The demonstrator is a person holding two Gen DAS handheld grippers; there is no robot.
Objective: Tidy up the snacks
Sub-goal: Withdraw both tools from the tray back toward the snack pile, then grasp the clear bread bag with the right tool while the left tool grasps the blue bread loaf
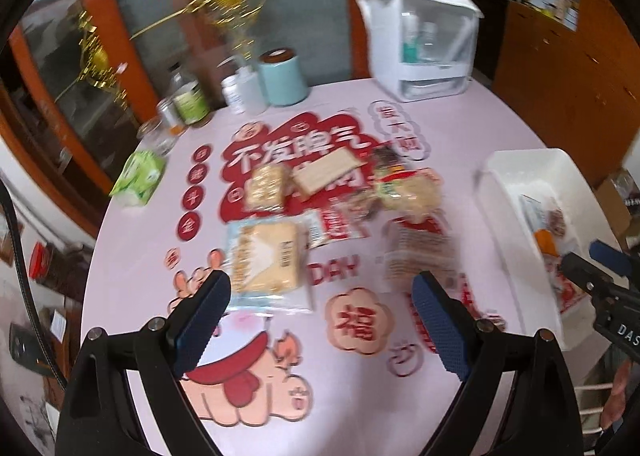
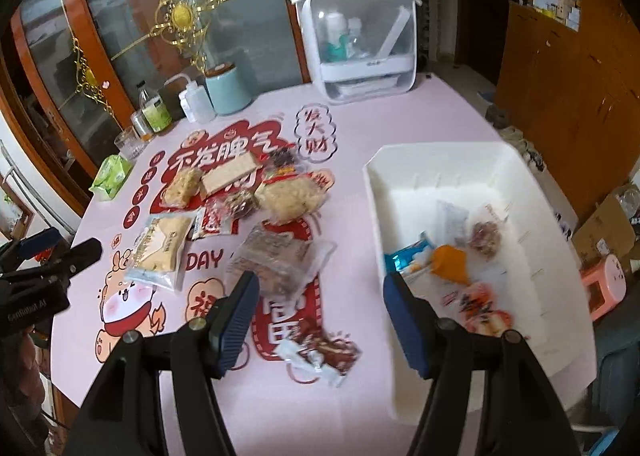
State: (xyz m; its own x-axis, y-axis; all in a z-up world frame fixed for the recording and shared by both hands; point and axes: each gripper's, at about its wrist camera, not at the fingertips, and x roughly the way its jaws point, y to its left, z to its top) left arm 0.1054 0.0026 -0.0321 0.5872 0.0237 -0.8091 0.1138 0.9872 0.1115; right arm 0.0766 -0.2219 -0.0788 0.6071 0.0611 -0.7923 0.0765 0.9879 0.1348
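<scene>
left gripper (image 1: 320,320) agape, empty | right gripper (image 2: 320,320) (likewise) | step — between picks | next: cracker packet (image 1: 266,260), left of white bin (image 2: 520,172)

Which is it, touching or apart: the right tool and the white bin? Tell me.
Apart. The right wrist view shows the right tool open and empty above the table, its near finger overlapping the white bin only by line of sight.

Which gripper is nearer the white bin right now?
Right. The right gripper hovers open just beside the white bin, one finger in front of its near wall. The left gripper, also open and empty, sits over the table's snack pile, farther from the bin.
</scene>
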